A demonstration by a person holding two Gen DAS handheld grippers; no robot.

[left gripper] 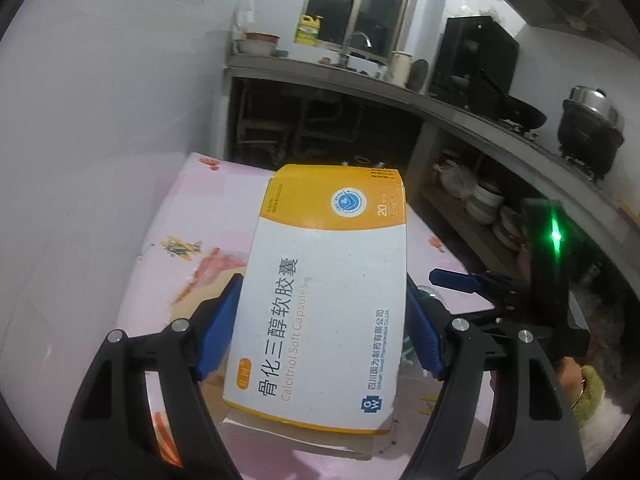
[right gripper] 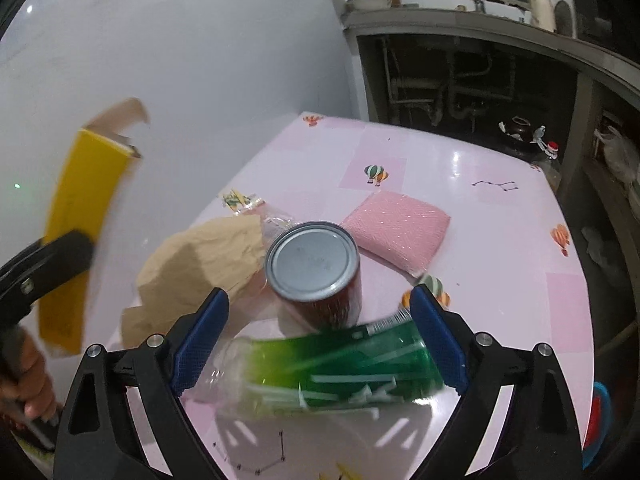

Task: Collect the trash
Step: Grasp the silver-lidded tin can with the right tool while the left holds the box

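Observation:
My left gripper [left gripper: 323, 282] is shut on a yellow and white medicine box [left gripper: 328, 280], held above the pink table [left gripper: 192, 208]. In the right wrist view the same box [right gripper: 84, 220] hangs at the left, blurred, with its end flap open. My right gripper [right gripper: 318, 290] is open. A green plastic bag of white sticks [right gripper: 344, 364] lies blurred between its blue fingers [right gripper: 200, 340]. Beyond it stand a tin can [right gripper: 316, 268], crumpled brown paper [right gripper: 200, 264] and a pink packet [right gripper: 396, 232]. One right finger [left gripper: 452, 280] shows in the left wrist view.
A white wall runs along the table's left side. Behind is a kitchen counter [right gripper: 460, 24] with pipes under the sink, and shelves of bowls [left gripper: 488, 200]. A pot [left gripper: 592, 120] and a wok sit on the stove. Something red and blue [right gripper: 598, 412] lies beyond the table's right edge.

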